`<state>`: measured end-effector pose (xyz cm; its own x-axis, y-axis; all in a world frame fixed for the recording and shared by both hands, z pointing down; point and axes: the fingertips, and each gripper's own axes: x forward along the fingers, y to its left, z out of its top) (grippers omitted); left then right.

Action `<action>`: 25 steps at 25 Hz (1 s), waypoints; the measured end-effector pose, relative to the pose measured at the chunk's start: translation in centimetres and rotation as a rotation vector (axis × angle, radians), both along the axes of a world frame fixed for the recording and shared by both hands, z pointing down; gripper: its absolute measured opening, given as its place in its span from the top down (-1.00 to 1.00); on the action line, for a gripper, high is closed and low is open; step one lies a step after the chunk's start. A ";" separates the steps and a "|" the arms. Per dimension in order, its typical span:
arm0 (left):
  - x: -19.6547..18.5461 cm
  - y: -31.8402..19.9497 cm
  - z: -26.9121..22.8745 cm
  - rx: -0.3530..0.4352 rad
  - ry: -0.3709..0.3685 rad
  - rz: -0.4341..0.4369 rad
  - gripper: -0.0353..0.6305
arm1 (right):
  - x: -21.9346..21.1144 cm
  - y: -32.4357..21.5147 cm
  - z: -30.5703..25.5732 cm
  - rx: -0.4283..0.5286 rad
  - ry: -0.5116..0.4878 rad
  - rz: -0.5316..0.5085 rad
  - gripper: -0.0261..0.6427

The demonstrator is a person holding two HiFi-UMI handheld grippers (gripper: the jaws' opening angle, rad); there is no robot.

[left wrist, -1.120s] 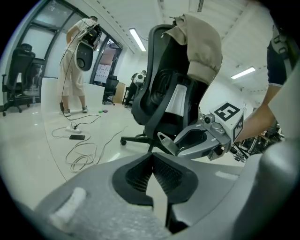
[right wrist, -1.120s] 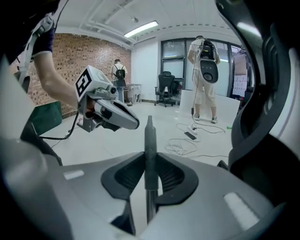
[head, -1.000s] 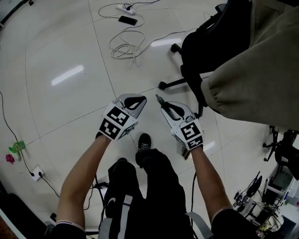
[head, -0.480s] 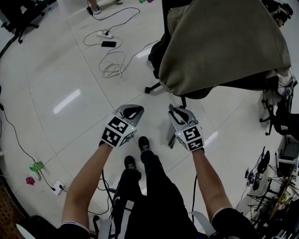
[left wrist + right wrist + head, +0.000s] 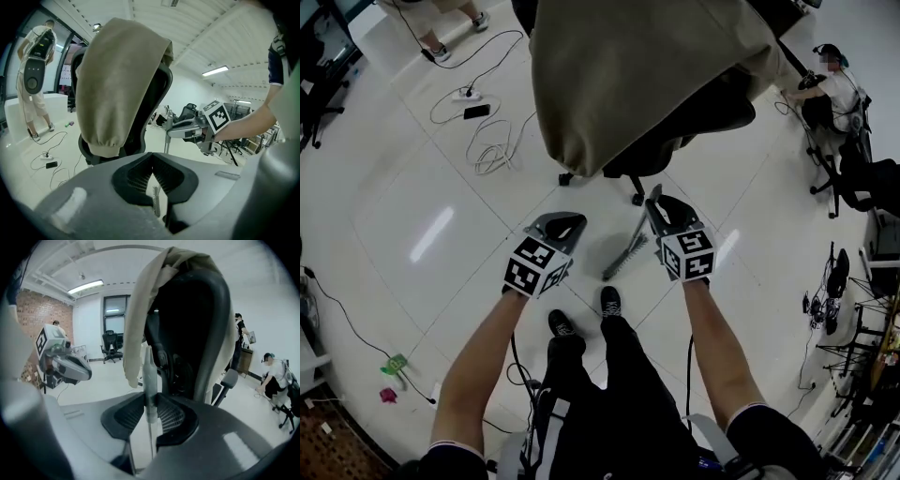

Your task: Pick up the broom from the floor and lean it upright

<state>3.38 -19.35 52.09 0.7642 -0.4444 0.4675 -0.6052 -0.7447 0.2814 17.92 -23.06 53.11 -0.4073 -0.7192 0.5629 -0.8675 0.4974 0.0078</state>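
Note:
The broom (image 5: 625,256) hangs off the floor by its thin pale handle (image 5: 149,376), grey brush head lowest, between my two hands. My right gripper (image 5: 655,201) is shut on that handle, which stands nearly upright between its pads (image 5: 164,414). My left gripper (image 5: 573,222) is shut with nothing in it, a hand's width left of the broom. From the left gripper view, the brush (image 5: 156,202) shows below the closed tips (image 5: 151,169), and the right gripper (image 5: 182,132) holds the handle (image 5: 166,140) beyond.
A black office chair draped with a beige coat (image 5: 637,75) stands just ahead of both grippers, its wheeled base (image 5: 635,194) close to the broom. A power strip and coiled cables (image 5: 483,145) lie far left. A person sits at the right (image 5: 830,84).
Both grippers have risen and come nearer the coat-draped chair. The broom has come up with the right gripper, its handle swinging more upright and its brush swinging left. The left gripper stays shut.

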 end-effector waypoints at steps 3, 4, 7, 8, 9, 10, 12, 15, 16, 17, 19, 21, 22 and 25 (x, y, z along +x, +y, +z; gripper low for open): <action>2.4 -0.9 -1.1 0.005 0.001 -0.005 0.89 | 2.6 -1.0 -0.5 -0.025 -0.082 0.069 0.65; 3.2 -1.1 -1.3 0.003 0.002 -0.007 0.89 | 3.3 -1.3 -0.5 -0.034 -0.108 0.086 0.65; 5.0 -1.6 -1.9 0.003 -0.011 -0.014 0.89 | 4.3 -3.0 -0.4 -0.055 -0.166 0.105 0.65; 5.4 -1.9 -1.9 0.002 -0.017 -0.020 0.89 | 4.3 -3.9 -0.1 -0.064 -0.175 0.101 0.65; 5.6 -2.2 -1.8 0.001 -0.022 -0.028 0.89 | 4.2 -4.7 0.4 -0.074 -0.180 0.095 0.65; 5.8 -2.5 -1.7 -0.002 -0.026 -0.038 0.89 | 3.9 -5.6 1.0 -0.084 -0.182 0.086 0.65; 6.0 -3.1 -1.3 -0.011 -0.033 -0.062 0.89 | 3.4 -7.3 2.0 -0.095 -0.181 0.069 0.65; 6.8 -3.7 -0.8 -0.024 -0.037 -0.090 0.89 | 3.2 -10.3 2.5 -0.085 -0.188 0.058 0.65; 7.1 -3.9 -0.6 -0.026 -0.035 -0.098 0.89 | 3.2 -11.3 2.6 -0.082 -0.191 0.056 0.65; 7.3 -4.1 -0.5 -0.027 -0.033 -0.107 0.89 | 3.1 -12.4 2.6 -0.081 -0.195 0.055 0.65; 7.4 -4.2 -0.5 -0.028 -0.030 -0.120 0.89 | 3.0 -14.2 3.0 -0.087 -0.205 0.068 0.65; 7.4 -4.4 -0.7 -0.022 -0.035 -0.125 0.89 | 3.2 -15.6 3.6 -0.094 -0.211 0.104 0.65; 7.3 -4.4 -0.8 -0.019 -0.037 -0.128 0.89 | 3.4 -16.0 3.8 -0.097 -0.212 0.126 0.64; 6.5 -4.4 -1.1 -0.018 -0.038 -0.141 0.89 | 4.1 -16.2 5.2 -0.126 -0.212 0.200 0.64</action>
<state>9.91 -23.77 50.96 0.6765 -0.5374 0.5036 -0.7139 -0.6464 0.2692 22.02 -39.23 58.27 -0.3826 -0.7269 0.5703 -0.9239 0.3025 -0.2342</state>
